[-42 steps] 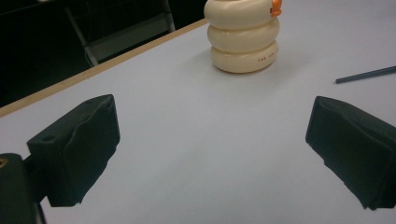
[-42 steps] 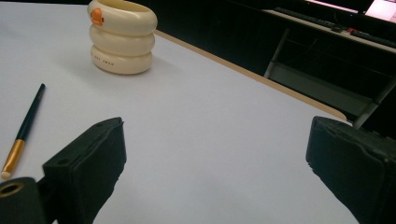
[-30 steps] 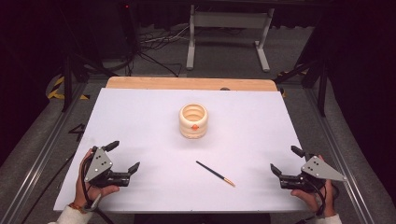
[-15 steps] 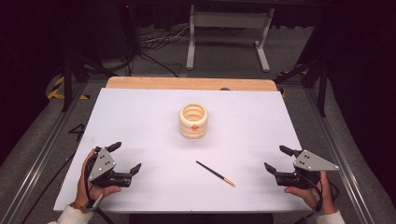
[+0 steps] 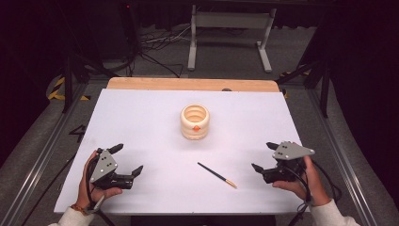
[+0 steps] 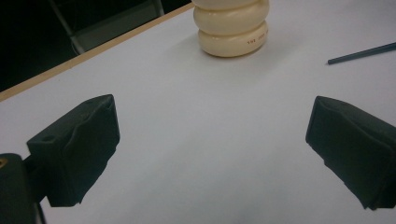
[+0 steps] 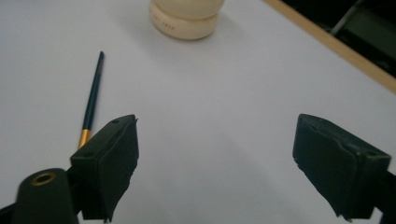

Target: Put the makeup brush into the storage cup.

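Since a second ago my right hand-held gripper (image 5: 262, 156) has slid inward from the desk's right edge toward the brush (image 5: 217, 174), while my left hand-held gripper (image 5: 126, 158) has barely shifted. Both have their jaws spread wide and hold nothing; in each gripper view only bare white desk (image 5: 141, 117) lies between the black pads.

What matters for the next move, as I judge it, is how the brush lies. It rests flat on the desk, just ahead and to the left of my right hand-held gripper, well short of the cream pot (image 5: 195, 121). In the right gripper view the brush (image 7: 92, 95) runs away from the left jaw, gold ferrule nearest me, dark handle pointing off toward the pot (image 7: 186, 16). So its long axis runs roughly along my line of reach, not across the jaws. I think I would need to turn the wrist before closing.

My right hand is clearly nearer. From the left hand-held gripper, the brush (image 6: 362, 52) sits far off to the right.
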`<state>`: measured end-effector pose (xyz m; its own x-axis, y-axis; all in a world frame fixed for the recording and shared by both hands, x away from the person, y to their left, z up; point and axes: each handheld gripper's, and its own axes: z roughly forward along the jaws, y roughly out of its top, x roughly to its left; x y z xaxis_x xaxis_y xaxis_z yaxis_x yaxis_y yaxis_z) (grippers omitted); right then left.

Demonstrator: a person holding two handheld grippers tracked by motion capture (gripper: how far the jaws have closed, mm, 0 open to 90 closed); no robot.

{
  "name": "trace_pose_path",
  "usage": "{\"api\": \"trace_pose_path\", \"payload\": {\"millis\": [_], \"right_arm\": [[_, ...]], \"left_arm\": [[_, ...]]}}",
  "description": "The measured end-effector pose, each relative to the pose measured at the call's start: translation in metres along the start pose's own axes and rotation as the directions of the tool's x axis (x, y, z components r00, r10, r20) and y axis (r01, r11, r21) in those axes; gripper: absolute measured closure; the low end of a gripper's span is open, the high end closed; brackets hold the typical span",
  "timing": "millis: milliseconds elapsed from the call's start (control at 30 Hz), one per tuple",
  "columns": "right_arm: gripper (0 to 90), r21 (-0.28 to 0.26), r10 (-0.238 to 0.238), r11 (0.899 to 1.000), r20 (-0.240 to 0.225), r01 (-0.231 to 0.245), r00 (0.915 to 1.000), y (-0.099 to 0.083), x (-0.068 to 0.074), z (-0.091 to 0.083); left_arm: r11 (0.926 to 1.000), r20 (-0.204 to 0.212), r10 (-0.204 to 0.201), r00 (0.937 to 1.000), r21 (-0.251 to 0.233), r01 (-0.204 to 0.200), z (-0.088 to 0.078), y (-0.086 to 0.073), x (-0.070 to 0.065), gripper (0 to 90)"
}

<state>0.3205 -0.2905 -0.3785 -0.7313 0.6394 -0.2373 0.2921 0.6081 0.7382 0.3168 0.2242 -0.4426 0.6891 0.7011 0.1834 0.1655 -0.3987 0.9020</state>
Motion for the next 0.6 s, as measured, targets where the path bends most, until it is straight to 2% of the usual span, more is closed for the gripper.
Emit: {"api": "trace_pose_path", "payload": {"millis": [33, 100, 233, 300, 400, 500, 533, 567, 600], "right_arm": [[14.3, 0.042, -0.018, 0.999, -0.018, 0.019, 0.9997, 0.008, 0.003, 0.006], [13.3, 0.091, -0.043, 0.995, -0.028, 0.045, 0.9987, 0.017, 0.007, 0.013], [11.8, 0.130, -0.064, 0.989, -0.056, 0.071, 0.9964, 0.026, 0.012, 0.021], [15.2, 0.172, -0.096, 0.979, -0.084, 0.109, 0.9919, 0.034, 0.018, 0.028], [15.6, 0.257, -0.130, 0.953, -0.141, 0.163, 0.9814, 0.044, 0.028, 0.041], [15.6, 0.335, -0.132, 0.923, -0.181, 0.187, 0.9746, 0.050, 0.035, 0.053], [15.6, 0.335, -0.132, 0.923, -0.181, 0.187, 0.9746, 0.050, 0.035, 0.053], [16.2, 0.361, -0.132, 0.911, -0.206, 0.201, 0.9696, 0.050, 0.037, 0.058], [19.1, 0.397, -0.138, 0.891, -0.228, 0.221, 0.9639, 0.052, 0.040, 0.067]], "left_arm": [[0.9999, 0.007, 0.008, 0.9999, 0.007, -0.008, 0.001, 0.000, -0.001, 3.5], [0.9999, 0.010, 0.008, 0.9999, 0.008, -0.008, 0.001, 0.000, -0.001, 3.5], [0.9999, 0.016, 0.008, 0.9998, 0.010, -0.008, 0.001, 0.000, -0.002, 3.5], [0.9999, 0.020, 0.006, 0.9998, 0.012, -0.007, 0.001, -0.001, -0.002, 3.5], [0.9998, 0.023, 0.007, 0.9997, 0.016, -0.007, 0.002, -0.001, -0.002, 3.6], [0.9996, 0.025, 0.013, 0.9996, 0.024, -0.014, 0.003, -0.001, -0.002, 3.7], [0.9996, 0.027, 0.015, 0.9995, 0.025, -0.015, 0.003, -0.001, -0.002, 3.7], [0.9996, 0.026, 0.013, 0.9996, 0.026, -0.014, 0.003, -0.001, -0.002, 3.7], [0.9996, 0.028, 0.012, 0.9995, 0.027, -0.012, 0.004, -0.001, -0.002, 3.7]]}}
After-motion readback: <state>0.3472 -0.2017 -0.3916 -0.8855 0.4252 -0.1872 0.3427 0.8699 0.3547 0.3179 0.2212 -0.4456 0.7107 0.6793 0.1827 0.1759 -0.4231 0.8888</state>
